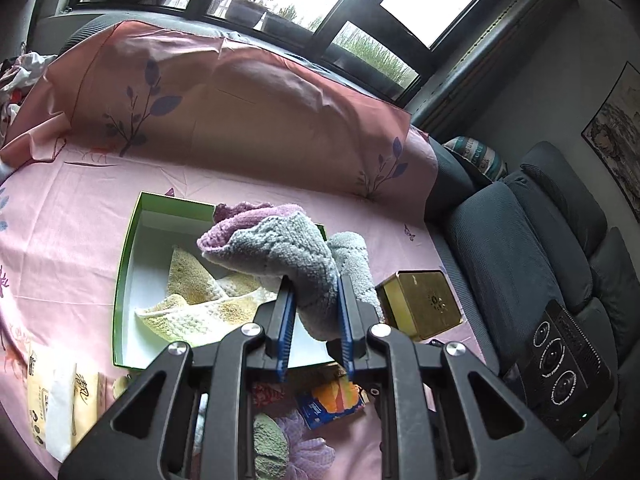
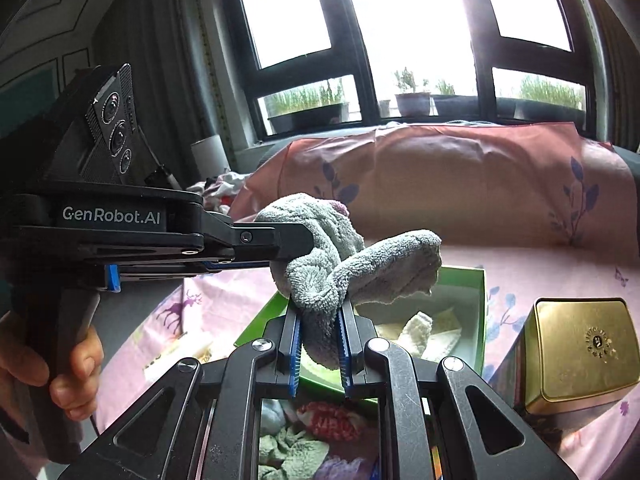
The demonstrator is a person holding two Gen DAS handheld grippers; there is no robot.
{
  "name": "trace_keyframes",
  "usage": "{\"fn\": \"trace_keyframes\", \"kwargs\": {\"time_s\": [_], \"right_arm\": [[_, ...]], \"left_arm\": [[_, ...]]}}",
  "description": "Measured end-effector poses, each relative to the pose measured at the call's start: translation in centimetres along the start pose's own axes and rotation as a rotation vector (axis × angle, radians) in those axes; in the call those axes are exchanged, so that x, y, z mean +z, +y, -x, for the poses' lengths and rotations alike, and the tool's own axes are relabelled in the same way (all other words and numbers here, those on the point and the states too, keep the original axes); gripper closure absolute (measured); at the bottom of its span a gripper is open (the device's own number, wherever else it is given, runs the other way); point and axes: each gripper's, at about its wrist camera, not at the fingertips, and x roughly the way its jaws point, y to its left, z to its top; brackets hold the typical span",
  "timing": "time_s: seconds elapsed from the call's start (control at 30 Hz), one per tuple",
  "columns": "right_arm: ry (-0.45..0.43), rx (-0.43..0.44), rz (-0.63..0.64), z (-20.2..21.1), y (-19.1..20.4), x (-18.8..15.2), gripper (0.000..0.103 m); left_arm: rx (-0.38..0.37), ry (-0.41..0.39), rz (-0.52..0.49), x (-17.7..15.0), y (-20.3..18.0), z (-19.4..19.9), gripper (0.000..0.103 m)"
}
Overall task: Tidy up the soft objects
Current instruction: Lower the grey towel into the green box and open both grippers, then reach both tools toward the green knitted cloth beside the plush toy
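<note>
- Left gripper (image 1: 316, 300): jaws narrow, clamped on 1 end of the grey-and-purple towel (image 1: 276, 248). In the right wrist view it enters from the left (image 2: 280, 256), seen side-on, with its fingertips buried in the cloth.
- Right gripper (image 2: 320, 320): jaws narrow, clamped on the same towel (image 2: 320, 276). The pinched fold hides the pad faces.
- Towel position: held in the air above the green box (image 1: 124, 256), between both grippers.
- Box content: 1 cream-yellow cloth (image 1: 200, 296) lies inside. The towel and gripper frames cover part of it.
- Gold tin (image 2: 576, 356): stands just beside the box on the pink sheet (image 1: 72, 208).
- Tissue pack (image 1: 60, 404): cut off at the frame edge.
- Items under the left gripper frame: mostly hidden, cannot be identified.
</note>
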Motion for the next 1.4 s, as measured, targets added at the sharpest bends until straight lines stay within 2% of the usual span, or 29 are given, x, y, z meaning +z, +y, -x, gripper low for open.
{"fn": "trace_keyframes", "kwargs": {"time_s": [0.27, 0.33, 0.37, 0.4, 0.47, 0.57, 0.67, 0.73, 0.8, 0.83, 1.17, 1.4], "right_arm": [[0.147, -0.061, -0.015, -6.9, -2.8, -2.3, 0.087], [0.181, -0.081, -0.013, -7.8, -3.1, -2.6, 0.083], [0.190, -0.100, -0.008, -8.0, -3.1, -2.8, 0.074], [0.199, -0.120, -0.005, -8.2, -3.2, -2.9, 0.059], [0.196, -0.153, -0.009, -8.0, -3.5, -3.1, 0.041], [0.190, -0.141, -0.036, -7.0, -4.0, -3.3, 0.040], [0.183, -0.153, -0.046, -5.6, -4.1, -3.7, 0.039], [0.174, -0.154, -0.051, -4.4, -4.0, -4.0, 0.036], [0.168, -0.157, -0.056, -3.1, -3.9, -4.4, 0.021], [0.165, -0.159, -0.059, -2.4, -3.8, -4.6, 0.019], [0.120, -0.198, -0.042, 4.1, -2.2, -6.7, 0.017], [0.104, -0.193, -0.065, 7.0, -1.1, -8.8, 0.017]], "left_arm": [[0.122, 0.115, 0.068, 0.0, 4.0, -7.4, 0.083], [0.139, 0.134, 0.070, -0.1, 4.5, -8.4, 0.075], [0.142, 0.141, 0.068, -0.2, 4.6, -8.7, 0.062], [0.144, 0.145, 0.068, -0.3, 4.7, -8.9, 0.038], [0.152, 0.145, 0.070, -0.6, 4.8, -9.0, 0.014], [0.171, 0.140, 0.065, -0.8, 4.8, -8.5, 0.011], [0.208, 0.121, 0.044, -1.3, 4.4, -7.3, 0.001], [0.241, 0.103, 0.019, -1.8, 4.1, -6.3, 0.001], [0.265, 0.091, -0.001, -2.3, 3.8, -5.4, 0.001], [0.279, 0.089, -0.013, -2.6, 3.5, -5.0, 0.001], [0.399, -0.008, -0.139, -6.5, 0.8, 0.0, 0.001], [0.429, -0.029, -0.175, -10.3, -0.1, 2.5, 0.001]]}}
